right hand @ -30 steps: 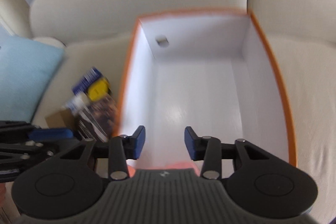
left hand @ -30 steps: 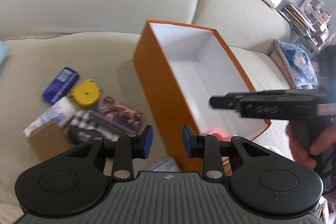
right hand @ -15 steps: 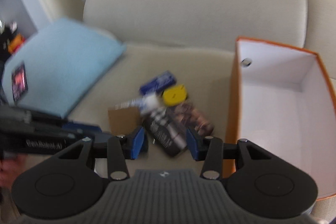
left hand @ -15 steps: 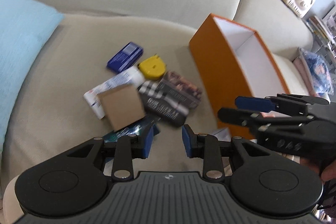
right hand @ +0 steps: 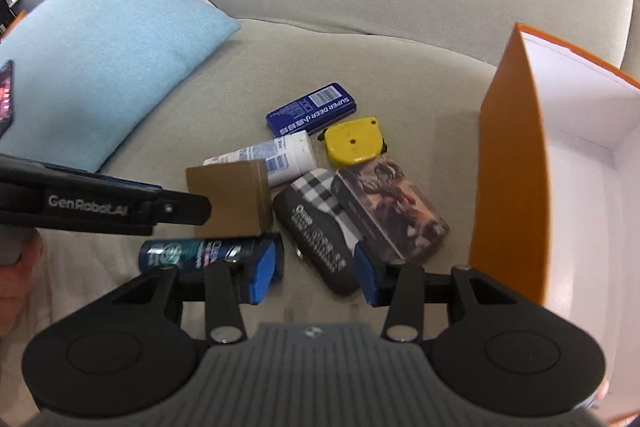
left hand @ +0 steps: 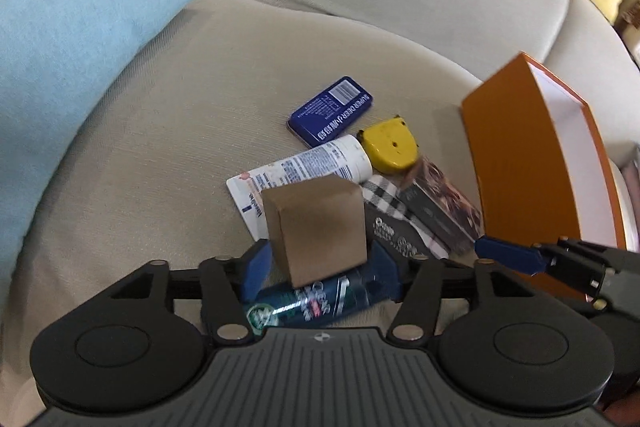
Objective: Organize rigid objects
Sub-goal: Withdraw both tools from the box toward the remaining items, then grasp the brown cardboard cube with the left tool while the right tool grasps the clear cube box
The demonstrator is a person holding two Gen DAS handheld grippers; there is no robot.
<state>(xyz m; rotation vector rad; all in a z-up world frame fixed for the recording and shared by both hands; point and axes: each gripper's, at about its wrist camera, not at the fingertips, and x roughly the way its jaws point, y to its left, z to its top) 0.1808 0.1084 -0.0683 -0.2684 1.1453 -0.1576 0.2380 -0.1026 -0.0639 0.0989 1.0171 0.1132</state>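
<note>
– Brown box [left hand: 316, 227] next, is it?

– Yes. A second ago both my claws hung over the orange box [left hand: 520, 167]; now they have swung across to the pile on the sofa [left hand: 140, 167]. My left claw [left hand: 316, 267] has just been opening its jaws, and it stands wide with that carton between the pads. I see no squeeze on it yet, so nothing is held.

– And the right claw [right hand: 316, 275]?

– About half open and empty, hovering over the near end of the dark pouch [right hand: 316, 231].

– So what does that mean for the tidying?

– I judge one drop is done and the next pick is starting. Nearly everything is left out on the seat.

– How does the carton sit?

– Plain brown card, sharp corners, tilted, its near edge propped on the green can [left hand: 312, 303] lying under it. It may rock when I close.

– And behind it?

– The white tube [left hand: 308, 163] is touching it. Beside that lies the pouch, then the picture box [right hand: 392, 207]. Further back are the yellow tape measure [left hand: 390, 147] and the blue tin [left hand: 332, 111]. The orange box stands to the right, close to the pile.
</note>
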